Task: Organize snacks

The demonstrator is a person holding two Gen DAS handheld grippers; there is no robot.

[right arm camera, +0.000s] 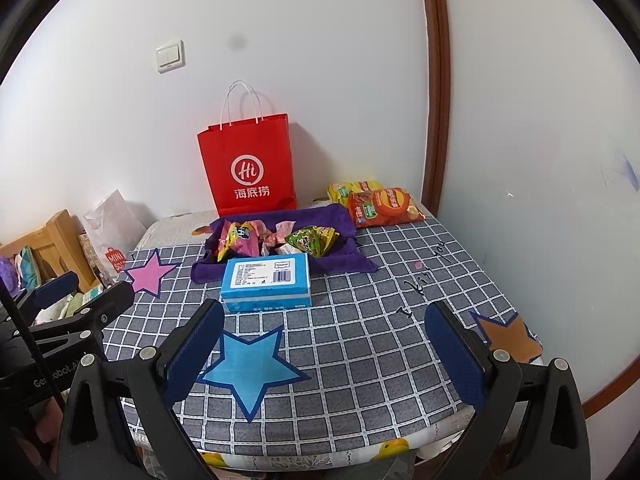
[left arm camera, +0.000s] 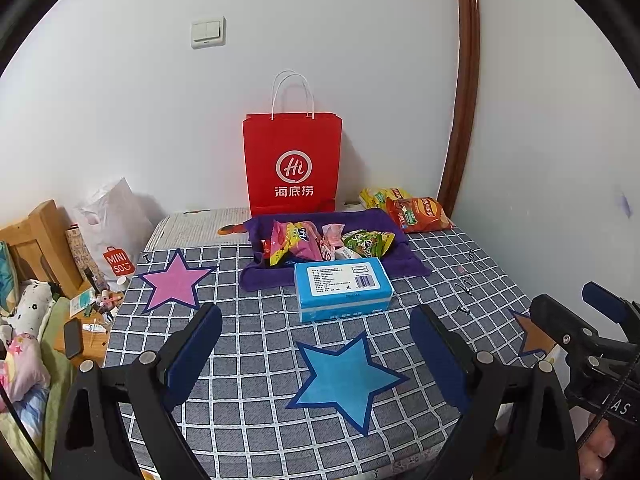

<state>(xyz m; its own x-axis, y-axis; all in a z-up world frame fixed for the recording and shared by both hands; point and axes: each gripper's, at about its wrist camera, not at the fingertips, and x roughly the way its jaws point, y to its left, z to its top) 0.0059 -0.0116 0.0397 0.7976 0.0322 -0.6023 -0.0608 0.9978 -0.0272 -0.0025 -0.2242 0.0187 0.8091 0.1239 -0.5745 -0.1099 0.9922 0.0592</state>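
grey checked cloth [left arm camera: 256,360] covers the tabletop, with paper stars stuck on it: a pink star [left arm camera: 173,282] near the left edge, a blue star [left arm camera: 344,378] near the front edge, an orange star [right arm camera: 506,336] near the right edge. a purple tray [left arm camera: 264,276] sits toward the back edge, holding the snacks [left arm camera: 320,242]: a pink and yellow packet on the left, a small pink wrapped one in the middle, a green packet on the right. a blue box [left arm camera: 342,286] stands just in front of the tray, touching its front rim. behind the tray a red bag [left arm camera: 292,164] stands upright against the wall, handles up. at the back right corner lie an orange packet [left arm camera: 420,214] and a yellow packet [left arm camera: 380,196] partly under it, both outside the tray.

the left tongs [left arm camera: 316,354] hang spread wide above the front edge, nothing between the blue pads, roughly over the blue star. the right tongs [right arm camera: 324,354] are likewise spread wide and empty, over the front of the cloth between the blue and orange stars. each tongs shows at the side of the other's view, well apart from the snacks. a white bag [left arm camera: 116,236] stands off the left edge.
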